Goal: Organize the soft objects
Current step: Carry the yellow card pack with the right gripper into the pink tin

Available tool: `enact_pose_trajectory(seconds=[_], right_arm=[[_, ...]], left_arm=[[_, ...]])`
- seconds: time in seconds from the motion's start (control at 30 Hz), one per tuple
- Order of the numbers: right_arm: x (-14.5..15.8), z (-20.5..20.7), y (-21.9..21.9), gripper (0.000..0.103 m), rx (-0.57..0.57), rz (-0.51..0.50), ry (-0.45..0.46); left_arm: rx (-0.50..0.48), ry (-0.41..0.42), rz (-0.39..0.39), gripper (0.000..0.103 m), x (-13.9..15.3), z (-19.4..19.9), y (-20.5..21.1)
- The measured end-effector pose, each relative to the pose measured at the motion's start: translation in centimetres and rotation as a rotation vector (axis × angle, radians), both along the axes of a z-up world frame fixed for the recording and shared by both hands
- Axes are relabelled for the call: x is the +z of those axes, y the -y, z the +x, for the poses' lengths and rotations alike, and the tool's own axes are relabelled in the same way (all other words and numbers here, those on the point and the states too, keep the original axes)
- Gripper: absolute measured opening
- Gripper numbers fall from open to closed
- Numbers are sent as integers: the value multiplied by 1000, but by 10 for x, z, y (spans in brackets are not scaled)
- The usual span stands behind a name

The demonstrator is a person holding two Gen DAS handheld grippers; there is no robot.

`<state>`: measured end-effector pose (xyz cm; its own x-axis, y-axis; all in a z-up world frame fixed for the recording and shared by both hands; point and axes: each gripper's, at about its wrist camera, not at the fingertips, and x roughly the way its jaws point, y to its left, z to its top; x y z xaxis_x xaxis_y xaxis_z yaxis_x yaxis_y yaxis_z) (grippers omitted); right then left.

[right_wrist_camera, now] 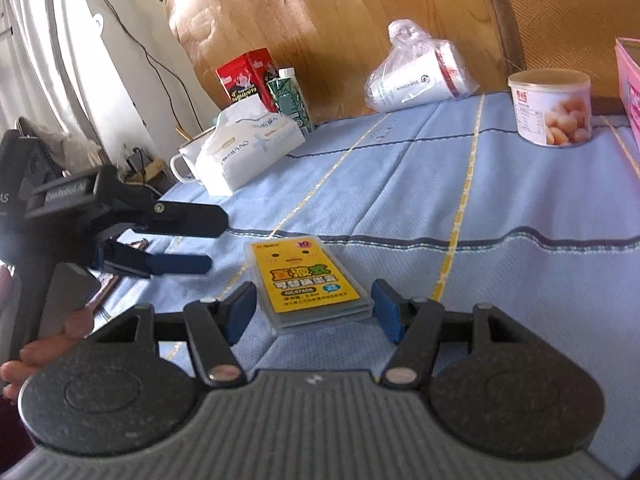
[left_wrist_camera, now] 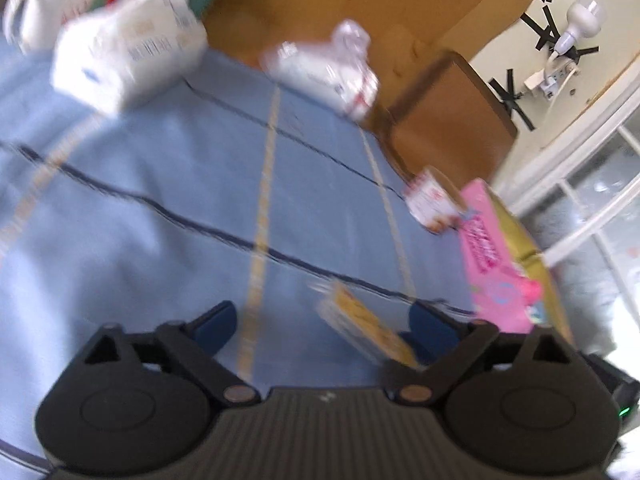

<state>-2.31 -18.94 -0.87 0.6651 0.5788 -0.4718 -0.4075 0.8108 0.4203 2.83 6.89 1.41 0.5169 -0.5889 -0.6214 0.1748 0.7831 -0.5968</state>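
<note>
yellow-labelled and cased in clear hard plastic, a flat card pack [right_wrist_camera: 310, 280] is seen nearest, lying between the right gripper [right_wrist_camera: 316, 312]'s blue pads; a gap shows on both sides, so nothing is grasped by it. in the blurred left wrist view the same pack [left_wrist_camera: 366, 330] appears beside one blue pad of the left gripper [left_wrist_camera: 320, 328], whose jaws stand apart with nothing pressed between them; in the right view that left gripper [right_wrist_camera: 216, 240] hangs beside the pack, its fingers spread and empty.

little of the task is judged to be done: no pile or gathered group of soft things can be made out, and the goods lie scattered over the cloth.

a blue woven tablecloth [right_wrist_camera: 400, 184], ribbed in texture and crossed by yellow and dark stitched lines, covers the surface. further off, a round tin [right_wrist_camera: 550, 108] with a printed paper label stands upright at the right, near a pink cardboard box [left_wrist_camera: 496, 264]. at the left a soft white tissue pack [right_wrist_camera: 248, 144] is slumped against a white enamel mug [right_wrist_camera: 184, 166]. beyond the tissues, a crinkled clear bag [right_wrist_camera: 418, 68], possibly holding stacked paper cups, lies on its side. these two soft items are judged still to be sorted. behind the tissues a red carton [right_wrist_camera: 246, 76] and a green drink carton [right_wrist_camera: 288, 98] stand at the edge.
</note>
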Motion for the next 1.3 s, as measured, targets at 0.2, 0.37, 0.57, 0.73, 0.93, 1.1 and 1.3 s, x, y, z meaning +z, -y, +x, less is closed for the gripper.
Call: enact_pose_trajectory(seconds=[0.2,0.37,0.57,0.73,0.93,1.1,1.3], right_arm=[[1,-17,-1,65,-10,-82,90],[17,-38,16,64,-109,-169,276],[42,-61,72,64,-327,-250,471],[45,-64,127,64,-509,-304,488],[30,-34,173,64,-605,-397,379],[31,-16,203,67,-649,-379,316],[31,-14,201,48,-570,-372,300]], left_arm=[[-83,-6,84,38,-4,10,50],[-179,147,65,36,38,7,93],[-367,285,63,36,80,13,182],[-493,310,92,38,81,19,263],[-472,321,233,67,63,17,309],[-425,346,262,78,64,11,291],[-379,376,335,82,63,0,274]])
